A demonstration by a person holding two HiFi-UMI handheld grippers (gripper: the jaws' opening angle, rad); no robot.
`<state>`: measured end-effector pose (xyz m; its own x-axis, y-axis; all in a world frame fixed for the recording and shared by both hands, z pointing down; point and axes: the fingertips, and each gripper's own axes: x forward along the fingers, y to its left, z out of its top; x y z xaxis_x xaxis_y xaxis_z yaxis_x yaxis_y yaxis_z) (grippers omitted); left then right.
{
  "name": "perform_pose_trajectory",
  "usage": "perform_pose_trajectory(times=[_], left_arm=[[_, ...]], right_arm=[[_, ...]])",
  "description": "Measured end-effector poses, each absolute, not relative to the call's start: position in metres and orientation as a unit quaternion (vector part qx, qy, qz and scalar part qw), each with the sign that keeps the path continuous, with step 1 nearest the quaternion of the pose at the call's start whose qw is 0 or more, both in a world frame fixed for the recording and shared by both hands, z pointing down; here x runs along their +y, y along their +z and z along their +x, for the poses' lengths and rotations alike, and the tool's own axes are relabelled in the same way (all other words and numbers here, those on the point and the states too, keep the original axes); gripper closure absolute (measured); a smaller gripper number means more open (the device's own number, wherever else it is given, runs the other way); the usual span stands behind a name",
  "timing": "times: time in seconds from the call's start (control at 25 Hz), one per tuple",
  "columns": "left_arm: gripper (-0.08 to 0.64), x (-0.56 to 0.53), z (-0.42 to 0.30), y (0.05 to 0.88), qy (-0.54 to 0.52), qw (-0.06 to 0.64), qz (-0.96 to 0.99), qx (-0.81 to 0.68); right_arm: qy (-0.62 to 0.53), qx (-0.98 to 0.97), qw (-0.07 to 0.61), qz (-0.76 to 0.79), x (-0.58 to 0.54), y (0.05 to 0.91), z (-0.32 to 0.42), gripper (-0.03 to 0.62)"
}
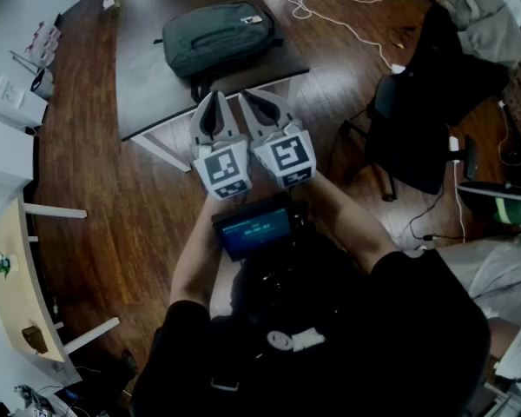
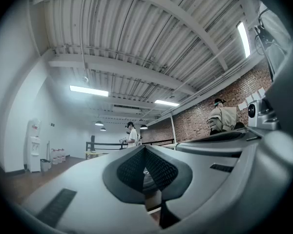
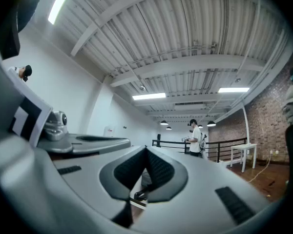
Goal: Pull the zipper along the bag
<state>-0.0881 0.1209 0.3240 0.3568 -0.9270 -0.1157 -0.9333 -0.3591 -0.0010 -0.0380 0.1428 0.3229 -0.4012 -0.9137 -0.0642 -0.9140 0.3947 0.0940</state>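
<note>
**Approach and Grip Setup for the Zipper Pull**

The bag [image 1: 219, 35] lies flat on the dark table [image 1: 148, 89], well apart from both tools. The left gripper [image 1: 213, 96] and right gripper [image 1: 246, 98] are held side by side, nearly touching, above the floor short of the table's near edge. In each gripper view the jaws meet at the tips with nothing between them. Both gripper cameras look out across the room, not at the bag.

Recommended procedure, as a judgement from this position:

1. Carry both grippers forward over the bag and spread them apart.
2. Part the jaws before descending; closed tips cannot take a tab.
3. Find the zipper pull. It is too small to identify in the head view, so confirm it in a gripper view.
4. Pin the fabric beside the track with one gripper.
5. Close the other squarely on the tab, then draw it along the track at a low angle. A steep pull is likely to lift the bag or jam the slider
</note>
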Motion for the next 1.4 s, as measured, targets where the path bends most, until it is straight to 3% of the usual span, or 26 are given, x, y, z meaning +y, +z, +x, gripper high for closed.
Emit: perform_pose_trajectory(times=[0.68,1.4], left_arm=[[0.557,0.114,-0.093,0.338,0.036,0.033,-0.824,0.564],[0.557,-0.028,-0.055,0.352,0.016,0.025,-0.812,0.582]], right_arm=[[0.054,0.836,0.003,-0.546,0.134,0.334,-0.042,0.580],[0.031,0.851,0.005,-0.524,-0.010,0.347,-0.007,0.580]])
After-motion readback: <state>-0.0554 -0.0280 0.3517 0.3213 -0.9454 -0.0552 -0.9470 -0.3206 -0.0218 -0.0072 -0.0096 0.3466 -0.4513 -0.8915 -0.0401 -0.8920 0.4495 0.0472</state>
